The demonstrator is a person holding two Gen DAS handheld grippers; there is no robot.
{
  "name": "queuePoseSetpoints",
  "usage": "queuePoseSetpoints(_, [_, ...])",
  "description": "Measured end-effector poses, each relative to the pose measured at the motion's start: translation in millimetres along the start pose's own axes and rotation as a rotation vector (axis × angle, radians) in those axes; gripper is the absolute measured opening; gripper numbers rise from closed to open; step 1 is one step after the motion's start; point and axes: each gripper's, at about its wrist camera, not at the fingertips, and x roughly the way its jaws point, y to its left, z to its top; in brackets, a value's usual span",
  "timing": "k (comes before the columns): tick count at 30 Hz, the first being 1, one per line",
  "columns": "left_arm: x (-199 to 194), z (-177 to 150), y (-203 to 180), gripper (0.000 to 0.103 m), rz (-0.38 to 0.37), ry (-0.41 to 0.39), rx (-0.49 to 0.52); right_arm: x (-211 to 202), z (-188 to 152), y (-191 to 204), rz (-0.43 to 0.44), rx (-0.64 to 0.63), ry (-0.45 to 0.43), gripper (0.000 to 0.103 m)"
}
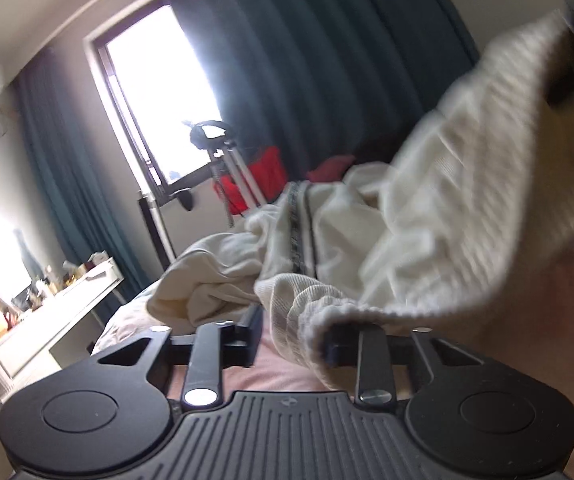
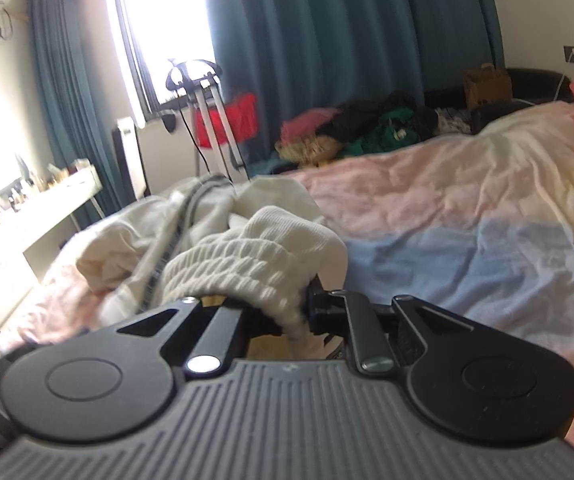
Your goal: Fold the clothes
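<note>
On the bed's pink-and-blue cover [image 2: 467,216], toward its window end, I've got the cream garment [image 1: 327,240] heaped w/ a dark striped band showing. My left gripper [image 1: 291,340] has ribbed cuff fabric bunched between its fingers, jaws abt half apart, so I can't tell if it's really pinched; right gripper [image 2: 275,316] likewise has a ribbed hem wadded in a mid-width gap, grip unclear. No bin/basket in either view; a clothes pile [image 2: 367,128] lies loose by the curtain [image 2: 347,32].

Both wrist views sit low over the bed [image 2: 467,208], close to the cloth, facing the shared window [image 1: 159,92] and curtains [image 2: 347,40].
</note>
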Motion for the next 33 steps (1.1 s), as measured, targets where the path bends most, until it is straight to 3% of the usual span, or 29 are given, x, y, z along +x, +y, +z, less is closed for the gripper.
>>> queuePoseSetpoints(1, [-1.7,3.3,11.9,0.012,0.007,-0.003,-0.058,1.8,-1.1,0.7,-0.005,-0.006,0.011,0.014])
queuePoseSetpoints(5, [-10.8,10.3,76.1,0.01,0.044,0.026,-0.37,8.6,-8.0,9.5,0.007,-0.059,0.067,0.015])
queuePoseSetpoints(9, [1.2,-5.8,141.4,0.01,0.008,0.152,-0.711,17.3,-22.2,36.2,0.087,-0.21,0.164,0.02])
queuePoseSetpoints(12, [12.2,-28.9,166.7,0.01,-0.02,0.278,-0.865,24.3,-38.0,60.2,0.135,-0.359,0.233,0.026])
queuePoseSetpoints(14, [13.0,-43.7,176.0,0.011,-0.031,0.359,-0.933,26.5,-46.6,69.9,0.145,-0.42,0.261,0.035])
queuePoseSetpoints(15, [10.1,-50.3,178.2,0.011,-0.041,0.396,-0.961,26.5,-49.2,72.7,0.156,-0.434,0.275,0.051])
queuePoseSetpoints(16, [4.2,-54.6,176.8,0.013,-0.05,0.422,-0.97,24.9,-49.1,72.3,0.175,-0.42,0.289,0.07])
queuePoseSetpoints(18, [-7.7,-58.1,174.2,0.021,-0.069,0.456,-0.97,20.5,-48.1,71.5,0.211,-0.392,0.31,0.083])
queuePoseSetpoints(20, [-15.9,-54.7,178.3,0.039,-0.101,0.483,-0.973,10.4,-42.7,69.2,0.238,-0.354,0.308,0.084])
queuePoseSetpoints(22, [-21.5,-53.0,184.2,0.049,-0.149,0.531,-0.992,1.0,-36.0,63.3,0.266,-0.292,0.294,0.084])
queuePoseSetpoints(26, [-39.5,-62.1,204.8,0.078,-0.267,0.58,-1.104,-12.7,-22.0,38.0,0.339,-0.077,0.264,0.083])
queuePoseSetpoints(29, [-53.3,-72.7,216.5,0.079,-0.329,0.593,-1.212,-15.5,-18.7,21.5,0.323,0.042,0.245,0.083])
queuePoseSetpoints(33, [-42.0,-80.8,212.5,0.081,-0.473,0.588,-1.356,-4.1,-21.3,3.9,0.238,0.132,0.253,0.083])
